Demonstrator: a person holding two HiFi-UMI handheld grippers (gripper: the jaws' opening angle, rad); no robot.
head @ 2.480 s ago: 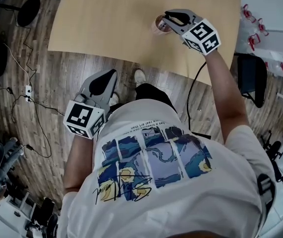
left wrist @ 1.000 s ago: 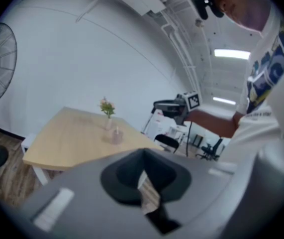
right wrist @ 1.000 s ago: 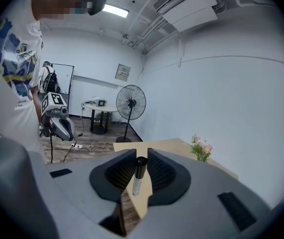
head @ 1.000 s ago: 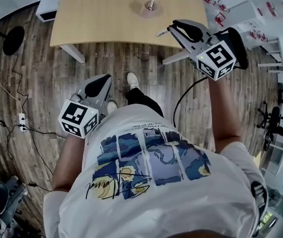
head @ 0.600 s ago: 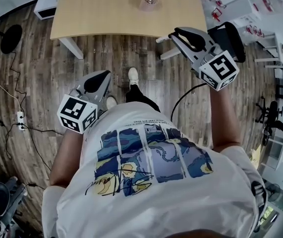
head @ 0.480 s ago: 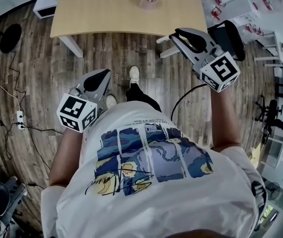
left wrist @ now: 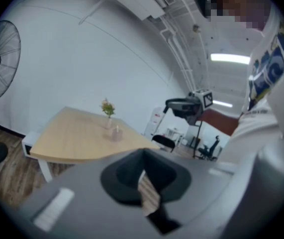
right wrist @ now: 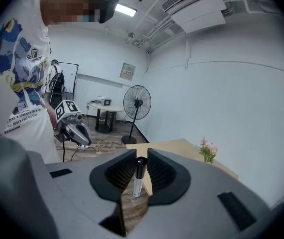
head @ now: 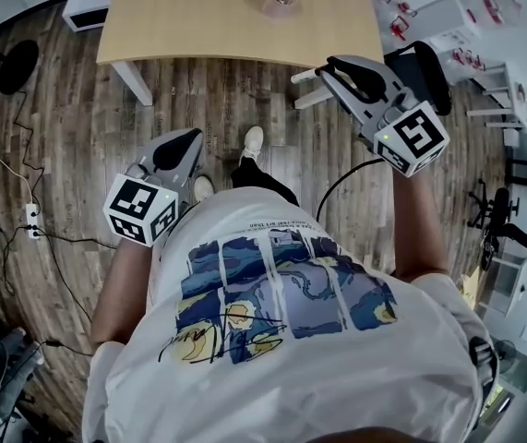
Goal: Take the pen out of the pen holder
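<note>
**Pen clamped in the right claw, well away from the holder**

In the head view, the right gripper [head: 323, 68] is sitting in the upper right of the frame, over the wooden floor [head: 245, 100] just below the near edge of the table [head: 198, 26]. Its jaws are pinching the pen [head: 301, 77], whose pale end is sticking out to the left of the tips. The right gripper view is showing the same grip close up: the right gripper [right wrist: 138, 156] is squeezing a slim pen [right wrist: 138, 179] with a dark cap, which is standing upright between the ribbed pads at the centre of the frame.

The pen holder [head: 281, 1] is standing on the table at the top centre of the head view, well apart from the held pen, with a thin item poking out of it. In the left gripper view it [left wrist: 116, 133] is appearing left of centre, beside a small vase of flowers [left wrist: 107, 112].

The left gripper [head: 189, 142] is hanging at the centre left of the head view, over the floor. In its own view the left gripper [left wrist: 142, 172] is showing jaws drawn to a narrow slit, gripping nothing.
</note>
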